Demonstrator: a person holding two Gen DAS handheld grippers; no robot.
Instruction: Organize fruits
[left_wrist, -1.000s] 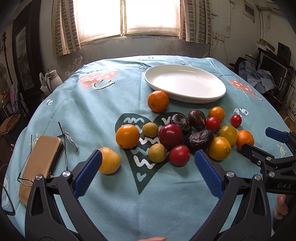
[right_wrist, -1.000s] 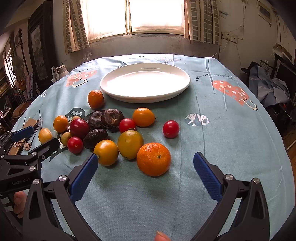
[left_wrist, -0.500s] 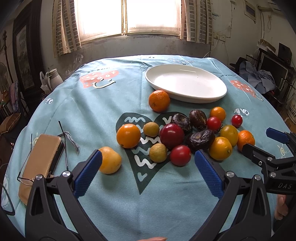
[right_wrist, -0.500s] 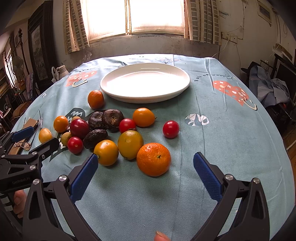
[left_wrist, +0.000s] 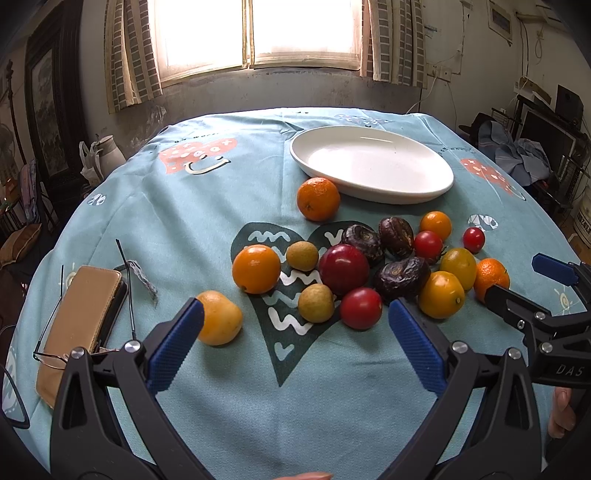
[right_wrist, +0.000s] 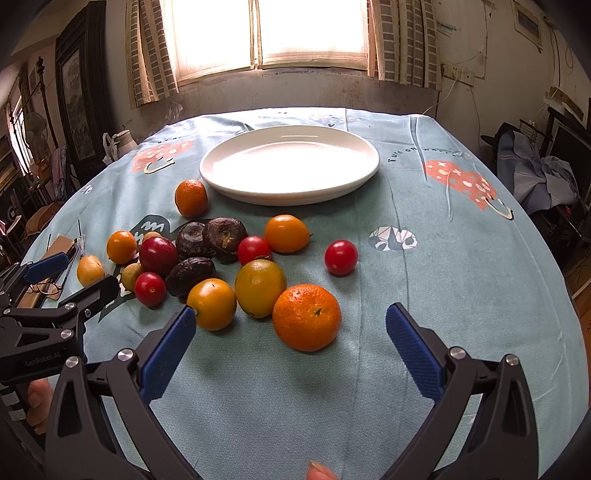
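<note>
We've got a round table with a teal tablecloth (right_wrist: 461, 280), curtained window (right_wrist: 273, 33) behind it. Fruits (left_wrist: 343, 269) sit loose in the middle, just in front of the white plate (right_wrist: 290, 162). Left gripper (left_wrist: 295, 328) and right gripper (right_wrist: 290, 332) both gape wide, holding nothing.

Lived-in home: curtained window (left_wrist: 255, 33), clothed dining table (left_wrist: 184, 206), cluttered furniture.
</note>
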